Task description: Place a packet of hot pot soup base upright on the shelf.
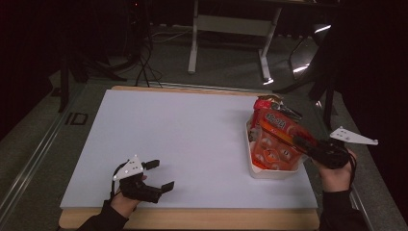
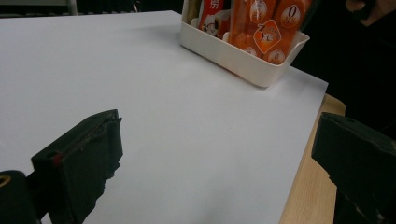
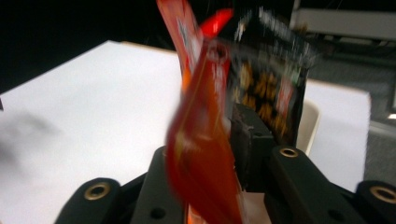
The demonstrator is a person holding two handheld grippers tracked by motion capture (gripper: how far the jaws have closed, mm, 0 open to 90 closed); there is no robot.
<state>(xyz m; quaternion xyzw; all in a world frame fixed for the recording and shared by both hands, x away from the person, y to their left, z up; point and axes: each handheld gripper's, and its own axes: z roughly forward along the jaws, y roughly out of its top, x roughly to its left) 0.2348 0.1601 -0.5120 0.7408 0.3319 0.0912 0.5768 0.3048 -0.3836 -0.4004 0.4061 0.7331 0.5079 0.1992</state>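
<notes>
Step in hand — putting an orange snack packet [image 1: 278, 136] into the white bin [image 1: 269, 173] at the surface's right edge. Right gripper [image 1: 300, 142]: packet lies between its jaws, grip looks loosened; blur hides contact. Left gripper [image 1: 161, 175] idle, jaws spread, nothing between. Packet glossy, leaning among others. Next, probably — back out without dragging it.

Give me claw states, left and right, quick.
Left claw: open, holding nothing, over the white table sheet.
Right claw: at the orange snack bag in the white bin; grip cannot be told.
</notes>
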